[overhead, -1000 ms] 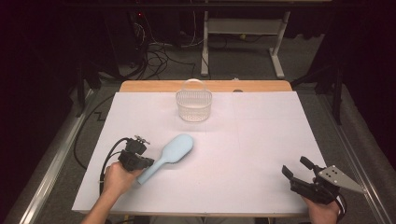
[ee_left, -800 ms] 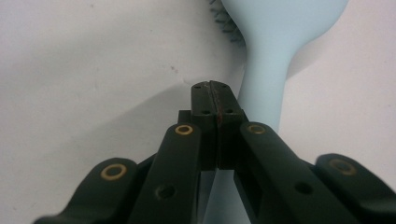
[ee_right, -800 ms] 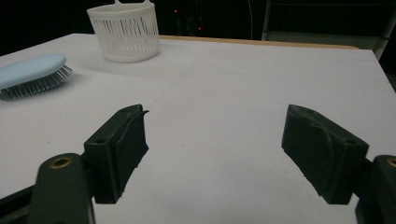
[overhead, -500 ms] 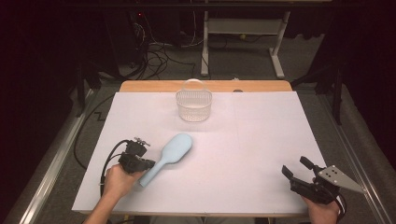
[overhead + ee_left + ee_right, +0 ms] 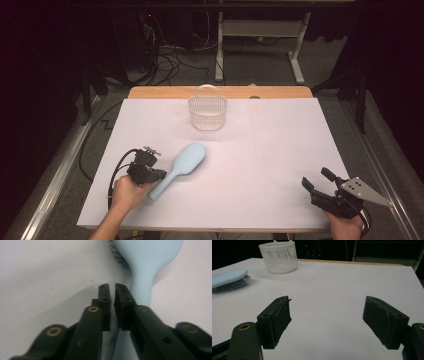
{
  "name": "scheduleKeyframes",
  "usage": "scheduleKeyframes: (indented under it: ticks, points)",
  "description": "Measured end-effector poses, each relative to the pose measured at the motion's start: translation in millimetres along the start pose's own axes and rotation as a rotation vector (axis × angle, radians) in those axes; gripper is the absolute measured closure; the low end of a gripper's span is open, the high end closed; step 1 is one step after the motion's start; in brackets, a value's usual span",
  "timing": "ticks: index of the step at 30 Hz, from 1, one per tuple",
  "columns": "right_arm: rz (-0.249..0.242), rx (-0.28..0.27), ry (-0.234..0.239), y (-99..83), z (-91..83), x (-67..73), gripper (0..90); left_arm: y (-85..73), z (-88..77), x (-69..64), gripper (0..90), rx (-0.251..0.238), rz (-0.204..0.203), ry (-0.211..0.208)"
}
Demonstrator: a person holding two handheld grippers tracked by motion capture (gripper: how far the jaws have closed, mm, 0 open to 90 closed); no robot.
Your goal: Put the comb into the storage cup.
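- Table (image 5: 280, 165): white sheet on top, flat and bare in the middle, with plenty of room to work.
- Basket (image 5: 207, 112): white slatted plastic, upright near the far edge, looks empty. It stands well apart from the brush.
- Hairbrush (image 5: 182, 162): pale blue and lying flat at the near left of the table. The head points toward the basket, the handle toward the person, and the bristles face down.
- Handling, as a judgement: it is probably light, hard plastic that will not flex. The smooth, rounded handle could slip or twist between flat pads. The head is the heavier end, so it may droop if gripped far back on the handle.
- Best hold: across the handle just below the head, from the sides. The bristle pad is springy and gives a poor grip, so avoid it.
- Left gripper (image 5: 111, 287): sits at the brush handle, which runs beside and under one jaw. The jaws are almost together with only a thin slit between them and have just been opening a little. Nothing is pinched.
- Right gripper (image 5: 316, 177): at the near right corner, well away from the brush. Its jaws are spread wide and empty.
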State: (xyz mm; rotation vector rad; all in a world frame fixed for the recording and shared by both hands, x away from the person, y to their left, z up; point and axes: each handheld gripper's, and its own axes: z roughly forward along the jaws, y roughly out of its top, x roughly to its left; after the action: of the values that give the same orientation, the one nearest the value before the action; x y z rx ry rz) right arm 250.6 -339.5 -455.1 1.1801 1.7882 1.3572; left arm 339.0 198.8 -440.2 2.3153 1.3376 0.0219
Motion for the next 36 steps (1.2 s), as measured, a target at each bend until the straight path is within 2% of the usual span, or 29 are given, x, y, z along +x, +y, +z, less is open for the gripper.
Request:
scheduleKeyframes:
  ticks: [5, 11, 15, 16, 21, 29, 36]
  points:
    - [-0.001, 0.001, 0.0, 0.0, 0.0, 0.0, 22.7, -0.1, -2.9, 1.6, 73.0, -0.023, -0.011, 0.01]
    - [-0.001, 0.001, -0.001, 0.0, 0.0, 0.0, 22.7, 0.6, -8.8, 3.5, 54.8, -0.058, -0.032, 0.022]
    - [-0.001, 0.001, 0.0, 0.1, 0.0, 0.0, 22.7, 1.6, -12.5, 2.1, 39.0, -0.082, -0.03, 0.051]
    - [-0.001, 0.001, 0.0, 0.0, 0.0, -0.1, 22.8, 2.1, -13.9, 1.4, 36.7, -0.09, -0.028, 0.045]
    - [-0.004, -0.003, -0.001, 0.1, -0.3, 0.3, 22.8, 3.8, -15.3, -4.7, 32.2, -0.094, 0.002, 0.037]
    - [-0.003, 0.0, 0.0, 0.1, -0.2, 0.3, 22.8, 6.8, -8.0, -17.8, 29.7, -0.059, 0.055, 0.037]
    - [-0.004, 0.001, 0.002, 0.1, -0.2, 0.0, 22.9, 9.4, 1.3, -26.7, 30.0, -0.021, 0.086, 0.074]
